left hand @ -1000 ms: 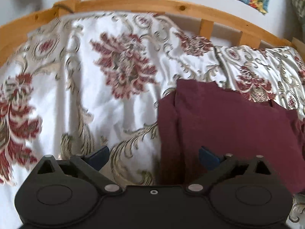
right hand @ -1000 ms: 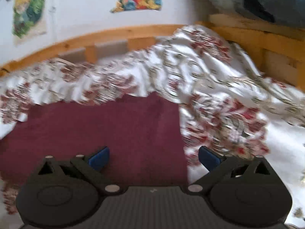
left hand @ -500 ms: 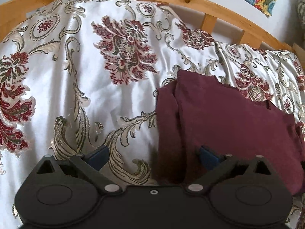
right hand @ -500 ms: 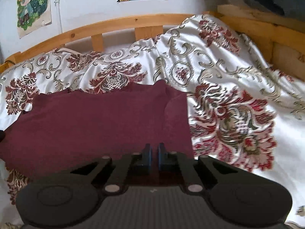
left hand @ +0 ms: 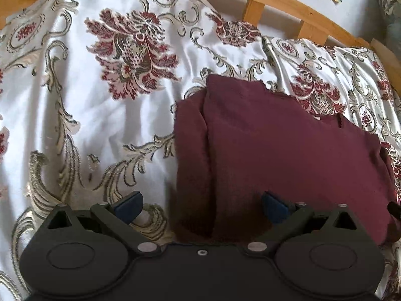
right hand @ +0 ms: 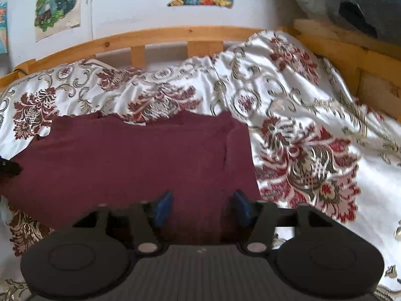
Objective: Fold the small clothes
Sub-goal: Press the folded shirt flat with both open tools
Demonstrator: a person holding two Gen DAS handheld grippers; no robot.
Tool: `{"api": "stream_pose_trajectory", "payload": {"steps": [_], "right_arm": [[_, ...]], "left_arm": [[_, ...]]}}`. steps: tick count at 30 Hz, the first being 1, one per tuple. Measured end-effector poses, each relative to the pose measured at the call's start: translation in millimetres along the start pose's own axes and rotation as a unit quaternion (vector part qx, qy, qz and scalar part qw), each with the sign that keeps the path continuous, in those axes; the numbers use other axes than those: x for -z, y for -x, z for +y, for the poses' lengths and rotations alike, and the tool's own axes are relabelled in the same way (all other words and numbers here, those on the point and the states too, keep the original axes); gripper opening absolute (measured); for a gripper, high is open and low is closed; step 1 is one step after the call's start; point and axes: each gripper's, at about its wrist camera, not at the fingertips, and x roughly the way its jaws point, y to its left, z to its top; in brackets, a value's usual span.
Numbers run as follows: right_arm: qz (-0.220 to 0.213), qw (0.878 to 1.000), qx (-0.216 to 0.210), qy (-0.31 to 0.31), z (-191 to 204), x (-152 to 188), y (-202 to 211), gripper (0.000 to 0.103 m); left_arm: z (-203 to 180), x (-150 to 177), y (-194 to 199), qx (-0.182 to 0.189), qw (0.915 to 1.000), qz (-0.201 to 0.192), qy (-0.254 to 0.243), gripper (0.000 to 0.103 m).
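Note:
A dark maroon garment point(left hand: 288, 150) lies folded flat on the floral bedspread point(left hand: 100, 125). In the left wrist view my left gripper point(left hand: 200, 204) is open and straddles the garment's near left corner, with one blue pad over the bedspread and the other over the cloth. In the right wrist view the garment point(right hand: 137, 155) fills the middle, and my right gripper point(right hand: 203, 208) hovers over its near right part. Its jaws are opening; the cloth lies under and between the blue pads, which do not press on it.
A wooden bed rail point(right hand: 175, 35) runs along the far side and turns along the right point(right hand: 338, 50). Colourful posters point(right hand: 57, 2) hang on the white wall. A grey plush object point(right hand: 351, 0) rests at the top right. The rumpled bedspread point(right hand: 313, 125) stretches to the right.
The right gripper was open, shut over the garment's near edge half a second ago, and now stands apart again. The left gripper stayed open while its view tipped down towards the bed.

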Motion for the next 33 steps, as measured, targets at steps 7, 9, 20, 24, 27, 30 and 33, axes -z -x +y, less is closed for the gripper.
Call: {"api": "stream_pose_trajectory", "payload": {"steps": [7,9,20,24,27,30,33], "right_arm": [[-0.029,0.996,-0.059,0.052,41.9,-1.8,-9.6,0.102],[-0.041,0.995,-0.054,0.076,53.9,-3.8,-14.7,0.102],[-0.049,0.989,-0.056,0.129,87.8,-8.2,-35.3,0.103],[-0.04,0.989,-0.051,0.136,90.4,0.9,-39.4,0.103],[-0.041,0.988,-0.044,0.142,93.5,7.5,-39.7,0.103],[-0.046,0.987,-0.037,0.151,96.8,10.0,-38.0,0.103],[-0.044,0.987,-0.038,0.15,95.9,11.1,-39.0,0.103]], "left_arm": [[0.1,3.4,-9.5,-0.005,0.9999,0.014,0.006,0.102],[0.7,3.1,-9.7,-0.004,0.9998,0.016,0.008,0.102],[-1.7,4.5,-12.1,-0.014,0.9997,0.018,0.002,0.102],[-1.8,5.4,-12.9,-0.016,0.9997,0.017,0.0,0.102],[-1.2,5.6,-13.2,-0.016,0.9998,0.016,-0.002,0.102],[-1.5,5.7,-13.1,-0.015,0.9998,0.016,-0.001,0.102],[-1.7,5.9,-12.6,-0.015,0.9998,0.017,-0.001,0.102]]}}
